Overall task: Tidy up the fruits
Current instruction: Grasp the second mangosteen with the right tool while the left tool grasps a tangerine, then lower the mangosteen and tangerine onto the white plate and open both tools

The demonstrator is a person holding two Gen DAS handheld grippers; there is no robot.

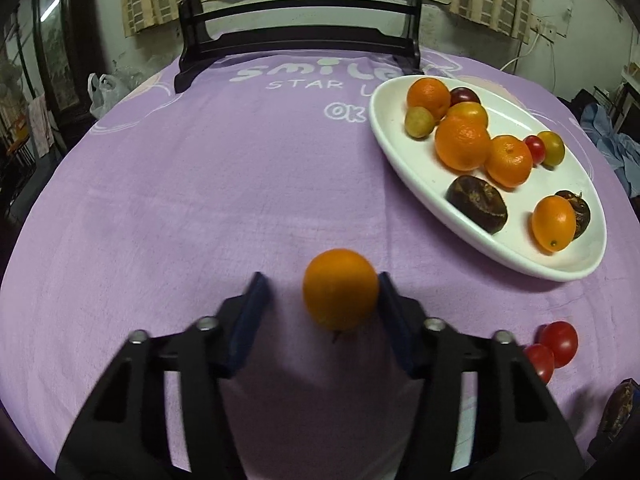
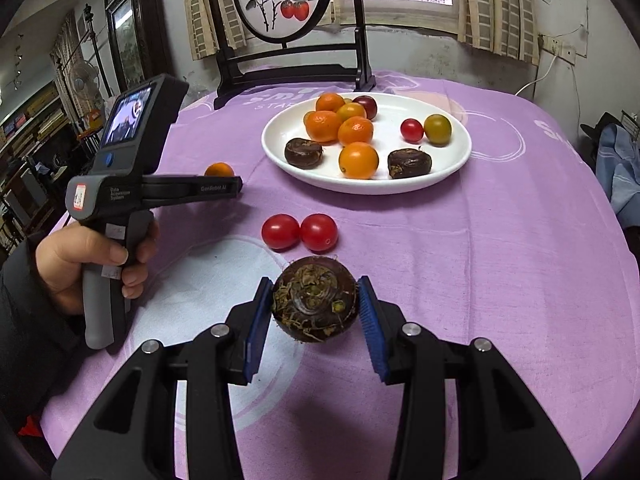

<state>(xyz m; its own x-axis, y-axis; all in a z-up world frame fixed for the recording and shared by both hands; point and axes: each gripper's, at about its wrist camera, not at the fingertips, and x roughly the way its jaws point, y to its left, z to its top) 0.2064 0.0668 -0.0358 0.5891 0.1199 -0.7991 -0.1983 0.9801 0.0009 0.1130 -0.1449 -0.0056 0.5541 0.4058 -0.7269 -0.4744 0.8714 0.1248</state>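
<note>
Left wrist view shows us the round orange citrus fruit (image 1: 340, 288) on the purple tabletop (image 1: 200, 200), touching only the right pad of our left gripper's (image 1: 324, 300) half-closed jaws, nothing gripped yet.

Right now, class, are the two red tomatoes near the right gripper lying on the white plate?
No, the two red tomatoes lie on the purple tablecloth, short of the white plate.

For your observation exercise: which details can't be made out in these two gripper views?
- Left wrist view: a dark fruit is cut off by the picture's edge.
- Right wrist view: the left gripper hides most of the small orange.
- Left wrist view: the fingers are motion-blurred.
</note>
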